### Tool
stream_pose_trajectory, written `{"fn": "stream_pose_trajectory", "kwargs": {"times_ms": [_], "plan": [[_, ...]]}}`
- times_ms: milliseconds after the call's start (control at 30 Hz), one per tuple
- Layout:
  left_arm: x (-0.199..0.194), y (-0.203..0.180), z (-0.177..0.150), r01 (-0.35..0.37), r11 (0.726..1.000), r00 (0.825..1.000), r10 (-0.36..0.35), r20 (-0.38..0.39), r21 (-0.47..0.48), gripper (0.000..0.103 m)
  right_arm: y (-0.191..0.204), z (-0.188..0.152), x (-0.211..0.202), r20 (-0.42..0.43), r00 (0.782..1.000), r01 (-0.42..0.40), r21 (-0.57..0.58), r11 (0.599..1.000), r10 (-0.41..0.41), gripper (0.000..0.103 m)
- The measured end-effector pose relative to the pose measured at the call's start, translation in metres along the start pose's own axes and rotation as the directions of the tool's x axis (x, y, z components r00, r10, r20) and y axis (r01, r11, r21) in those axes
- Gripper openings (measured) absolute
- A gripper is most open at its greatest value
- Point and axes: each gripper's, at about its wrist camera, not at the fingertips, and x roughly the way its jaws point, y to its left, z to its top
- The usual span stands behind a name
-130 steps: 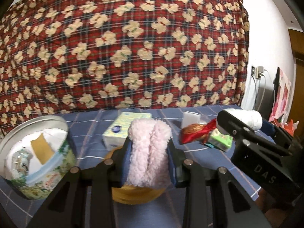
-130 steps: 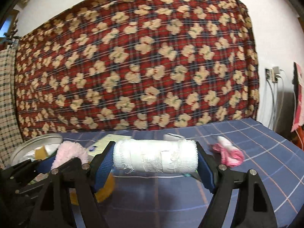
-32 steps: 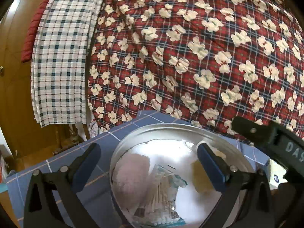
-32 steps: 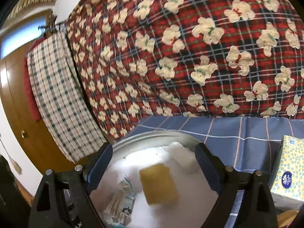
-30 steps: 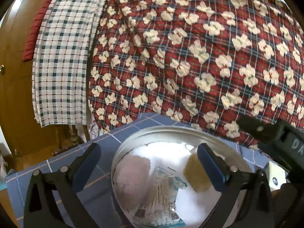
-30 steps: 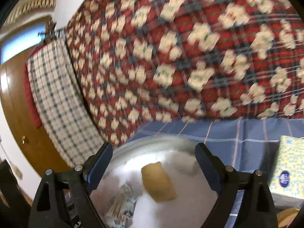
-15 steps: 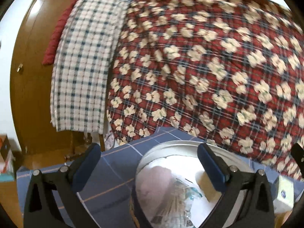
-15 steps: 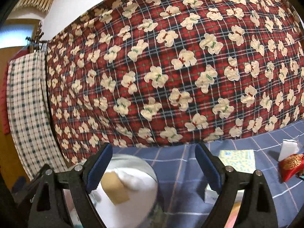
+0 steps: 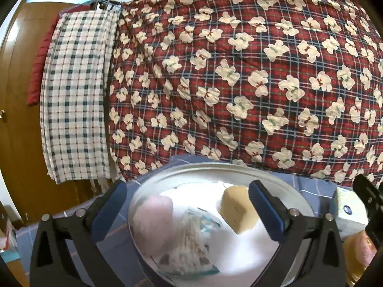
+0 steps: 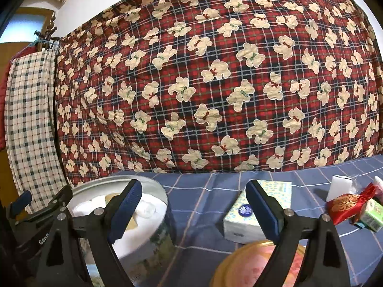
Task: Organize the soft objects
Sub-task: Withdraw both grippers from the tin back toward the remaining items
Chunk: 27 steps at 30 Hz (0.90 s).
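A round metal tin [image 9: 215, 167] lies under my left gripper [image 9: 186, 191], which is open and holds nothing. Inside the tin are a pink fluffy piece [image 9: 150, 215], a bag of cotton swabs [image 9: 194, 239] and a yellow sponge [image 9: 237, 210]. In the right wrist view the tin [image 10: 119, 184] stands at the lower left with a white rolled cloth [image 10: 146, 205] in it. My right gripper [image 10: 193, 186] is open and empty, above the blue checked cloth between the tin and a tissue box [image 10: 239, 215].
A yellow round dish [image 10: 246, 265] with something pink in it sits below the right gripper. At the right lie a white block [image 10: 340, 186], a red pouch [image 10: 342, 205] and a green pack [image 10: 371, 215]. A bear-print quilt [image 10: 215, 83] hangs behind the table and a checked towel [image 9: 74, 95] at the left.
Earlier the left gripper held the pink piece and the right the white roll; both now lie in the tin. Over the last second the right gripper swung right, away from the tin.
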Motion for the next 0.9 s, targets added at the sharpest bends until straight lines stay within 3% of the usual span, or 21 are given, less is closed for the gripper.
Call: {"fn": "stream_pose_trajectory", "kwargs": {"times_ms": [333, 500, 900], "plan": [[-0.016, -0.024, -0.007, 0.021, 0.998, 1.0, -0.02, -0.014, 0.061, 0.103, -0.023, -0.009, -0.015, -0.042, 0.999, 0.018, -0.066, 0.998, -0.021, 0.09], [-0.028, -0.036, -0.011, 0.066, 0.996, 0.998, -0.065, -0.026, 0.066, 0.103, -0.042, -0.009, -0.028, -0.035, 0.999, 0.02, -0.067, 0.998, -0.022, 0.09], [-0.061, -0.08, -0.021, 0.165, 0.982, 0.986, -0.161, -0.047, 0.094, 0.103, -0.106, -0.007, -0.06, -0.001, 0.99, 0.138, -0.082, 0.987, -0.138, 0.09]]}}
